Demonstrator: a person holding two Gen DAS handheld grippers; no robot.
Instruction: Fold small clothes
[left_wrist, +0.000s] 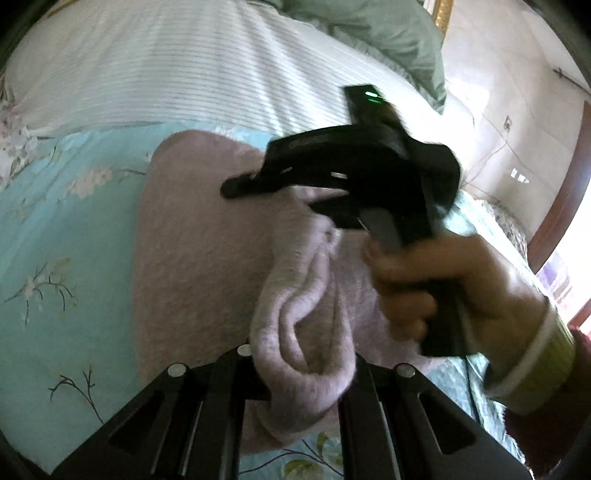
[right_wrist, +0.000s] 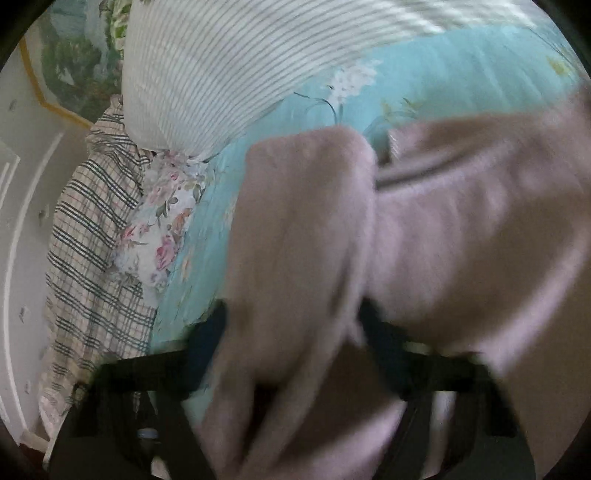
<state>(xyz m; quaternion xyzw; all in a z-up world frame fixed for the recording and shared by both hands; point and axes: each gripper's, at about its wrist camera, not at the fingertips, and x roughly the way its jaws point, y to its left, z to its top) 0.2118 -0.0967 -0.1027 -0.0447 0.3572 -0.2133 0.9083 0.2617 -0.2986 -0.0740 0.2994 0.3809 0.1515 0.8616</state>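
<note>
A fuzzy pale pink garment (left_wrist: 207, 236) lies on the light blue floral bedsheet (left_wrist: 55, 229). My left gripper (left_wrist: 303, 373) is shut on a bunched fold of the garment at the bottom of the left wrist view. My right gripper (left_wrist: 280, 195), black and held by a hand, is above the garment's middle with pink fabric caught between its fingers. In the blurred right wrist view the garment (right_wrist: 461, 229) fills the frame and a flap of it (right_wrist: 295, 266) hangs between the right gripper's fingers (right_wrist: 295, 332).
A white striped pillow (left_wrist: 177, 66) lies behind the garment, with a green pillow (left_wrist: 388, 33) farther back. A plaid cloth (right_wrist: 92, 236) and a pink floral fabric (right_wrist: 162, 229) lie at the bed's left side. A wall and door frame (left_wrist: 546, 229) are to the right.
</note>
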